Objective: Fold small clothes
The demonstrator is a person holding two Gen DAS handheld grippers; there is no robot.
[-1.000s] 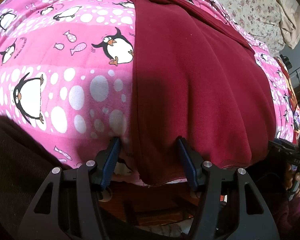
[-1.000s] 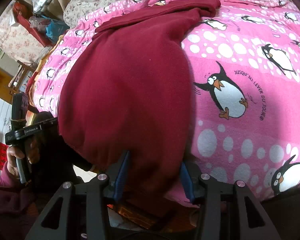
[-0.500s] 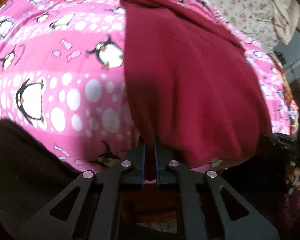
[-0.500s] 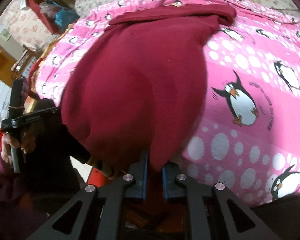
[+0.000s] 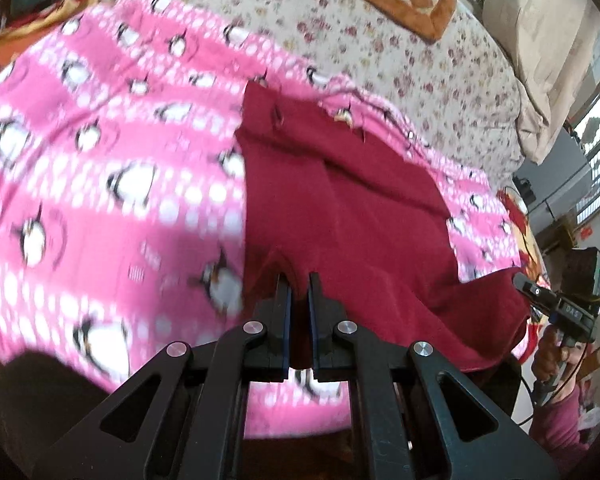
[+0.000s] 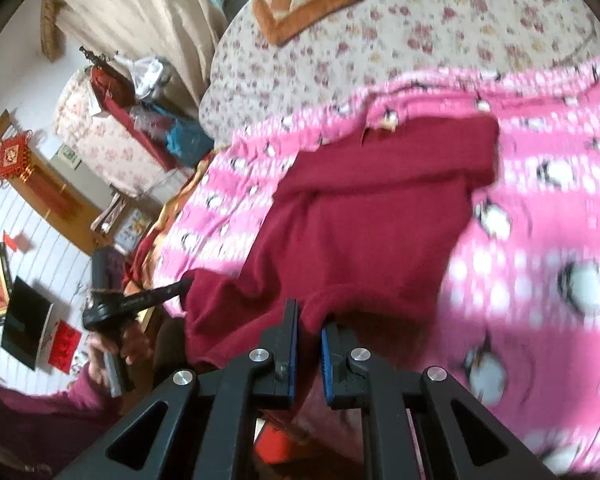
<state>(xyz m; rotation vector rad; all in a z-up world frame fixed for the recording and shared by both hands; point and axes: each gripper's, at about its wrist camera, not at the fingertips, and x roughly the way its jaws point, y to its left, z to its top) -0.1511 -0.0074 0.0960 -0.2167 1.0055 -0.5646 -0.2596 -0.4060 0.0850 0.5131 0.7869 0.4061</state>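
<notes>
Dark red fleece garment (image 5: 360,208) pinched at its near hem, on the pink penguin-print blanket (image 5: 100,184).

Left gripper (image 5: 298,280) and right gripper (image 6: 310,312) each clamp the hem. Only the right view shows a red knot ornament (image 6: 14,160) far left of the garment.

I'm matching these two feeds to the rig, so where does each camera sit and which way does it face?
Left wrist: on the left tool, looking forward and down the bed; its fingers pinch the maroon garment; the right tool and its hand show at the right edge.
Right wrist: on the right tool, facing likewise, clamping the same hem; the left tool and a sleeve show at left.
Shared: the garment, penguin blanket, floral sheet, and each other's tool.
</notes>
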